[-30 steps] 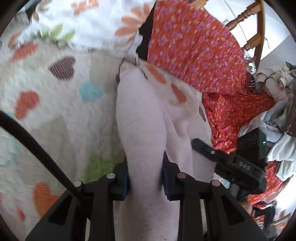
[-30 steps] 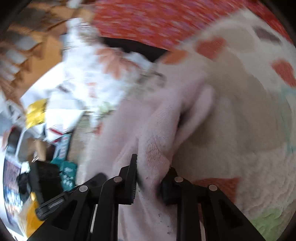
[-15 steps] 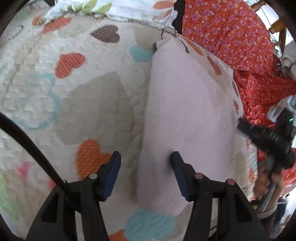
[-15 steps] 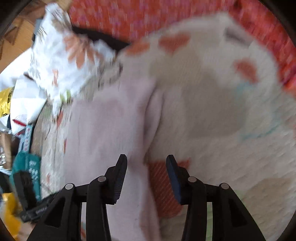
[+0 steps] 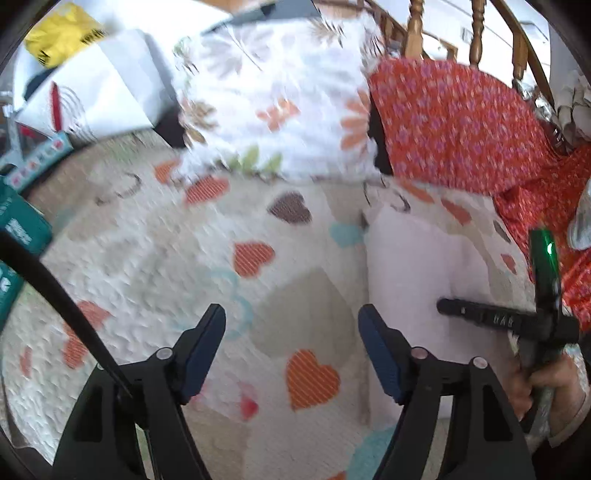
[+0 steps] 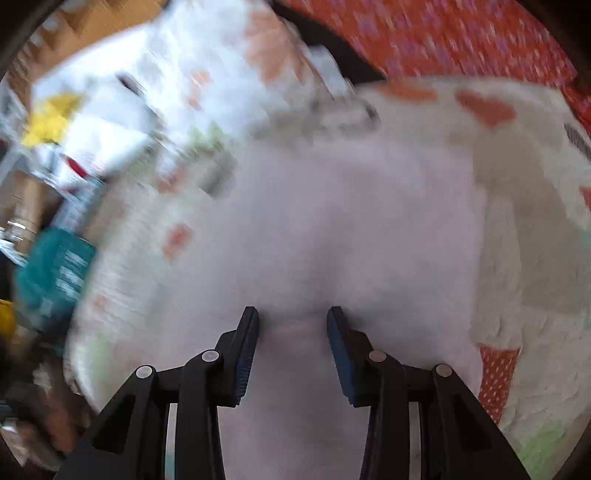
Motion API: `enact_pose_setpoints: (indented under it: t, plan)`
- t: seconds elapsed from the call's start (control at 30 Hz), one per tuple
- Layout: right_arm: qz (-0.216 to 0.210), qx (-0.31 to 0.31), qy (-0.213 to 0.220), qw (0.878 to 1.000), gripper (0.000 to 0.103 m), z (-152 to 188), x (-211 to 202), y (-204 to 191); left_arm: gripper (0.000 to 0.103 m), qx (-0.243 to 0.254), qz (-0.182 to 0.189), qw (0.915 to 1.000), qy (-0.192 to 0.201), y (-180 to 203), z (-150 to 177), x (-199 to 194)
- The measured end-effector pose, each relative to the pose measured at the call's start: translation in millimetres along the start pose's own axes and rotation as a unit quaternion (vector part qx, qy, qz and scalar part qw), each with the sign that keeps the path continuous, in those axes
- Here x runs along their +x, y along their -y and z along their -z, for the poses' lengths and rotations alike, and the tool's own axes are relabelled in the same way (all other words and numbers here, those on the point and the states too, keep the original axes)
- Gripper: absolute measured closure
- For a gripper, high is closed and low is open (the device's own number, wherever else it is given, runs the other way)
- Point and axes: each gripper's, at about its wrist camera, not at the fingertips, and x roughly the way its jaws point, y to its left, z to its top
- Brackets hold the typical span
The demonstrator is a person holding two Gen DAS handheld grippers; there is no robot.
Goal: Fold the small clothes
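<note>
A pale pink garment [image 5: 417,266] lies flat on the heart-patterned quilt [image 5: 184,266]. My left gripper [image 5: 291,317] hovers over bare quilt to the garment's left. Its jaws are opening wide with nothing between them. In the right wrist view the same garment [image 6: 351,221] fills the middle, blurred by motion. My right gripper [image 6: 292,314] points down onto it with its jaws closing. A low ridge of cloth sits between the tips, and the pads do not visibly press it. The left wrist view shows the right gripper [image 5: 480,317] over the garment, held by a hand [image 5: 546,384].
A white flower-print cloth [image 5: 280,92] and a red flower-print fabric [image 5: 454,122] lie at the quilt's far edge. Wooden chair spindles [image 5: 476,33] rise behind them. A teal box [image 5: 18,229], white papers [image 5: 99,92] and a yellow item [image 5: 59,29] crowd the left.
Both grippers let go of the pink garment, which now lies flat. The left gripper swung left off it over the quilt and opened wider. The right gripper moved over the garment's middle.
</note>
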Motion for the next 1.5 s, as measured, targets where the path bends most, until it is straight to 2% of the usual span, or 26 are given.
enact_pose_setpoints:
  t: [0.07, 0.1, 0.13, 0.2, 0.27, 0.37, 0.47, 0.57, 0.67, 0.8, 0.83, 0.9, 1.0, 1.13, 1.2, 1.37, 1.47, 1.5]
  plan:
    - [0.008, 0.0, -0.001, 1.0, 0.061, -2, -9, -8, 0.024, -0.008, -0.025, 0.9992, 0.031, -5, -4, -9]
    - [0.002, -0.003, 0.009, 1.0, 0.061, -2, -16, -10, 0.017, -0.012, -0.041, 0.9979, 0.048, -8, -5, -14]
    - [-0.005, -0.006, 0.022, 1.0, 0.061, -2, -24, -13, 0.009, -0.017, -0.063, 0.9951, 0.074, -9, -7, -20]
    - [-0.017, -0.015, 0.03, 0.999, 0.061, 0, -34, -23, 0.005, -0.026, -0.109, 0.9856, 0.127, -14, -8, -35]
    - [-0.031, -0.025, 0.023, 0.999, 0.061, 5, -37, -28, 0.004, -0.028, -0.124, 0.9803, 0.151, -18, -10, -43]
    - [-0.051, -0.043, -0.015, 0.998, 0.061, 18, -20, -42, 0.001, -0.025, -0.13, 0.9786, 0.158, -22, -14, -49]
    - [-0.069, -0.046, -0.068, 0.994, 0.06, 39, 0, -52, 0.001, -0.02, -0.144, 0.978, 0.15, -22, -17, -49]
    - [-0.069, -0.071, -0.094, 0.991, 0.06, 59, -1, -66, 0.001, -0.018, -0.149, 0.9777, 0.146, -22, -15, -50]
    - [-0.068, -0.084, -0.112, 0.988, 0.06, 75, -9, -68, 0.001, -0.026, -0.137, 0.9808, 0.137, -24, -14, -48]
    - [-0.069, -0.088, -0.127, 0.986, 0.06, 89, -26, -64, 0.001, -0.045, -0.123, 0.9859, 0.103, -29, -12, -43]
    - [-0.069, -0.093, -0.127, 0.985, 0.06, 90, -32, -64, 0.001, -0.051, -0.123, 0.9877, 0.082, -31, -11, -38]
    - [-0.065, -0.109, -0.108, 0.986, 0.06, 88, -49, -65, 0.001, -0.06, -0.114, 0.9902, 0.055, -33, -7, -31]
    - [-0.033, -0.128, -0.054, 0.99, 0.06, 79, -75, -64, 0.001, -0.072, -0.101, 0.992, 0.027, -31, -2, -23]
    - [0.017, -0.104, 0.002, 0.994, 0.06, 59, -86, -46, 0.001, -0.068, -0.098, 0.9928, 0.012, -21, 5, -17]
    - [0.041, -0.076, -0.003, 0.996, 0.06, 53, -78, -30, 0.001, -0.056, -0.099, 0.9934, 0.009, -14, 7, -16]
    - [0.13, -0.014, -0.079, 0.988, 0.06, 57, -49, 14, 0.001, -0.014, -0.1, 0.9949, 0.001, 3, 16, -13]
    - [0.135, -0.003, -0.063, 0.989, 0.06, 53, -60, 21, 0.001, 0.003, -0.098, 0.9951, -0.006, 9, 16, -10]
    - [0.136, -0.005, -0.043, 0.99, 0.059, 49, -67, 19, 0.001, 0.006, -0.097, 0.9953, -0.006, 11, 17, -10]
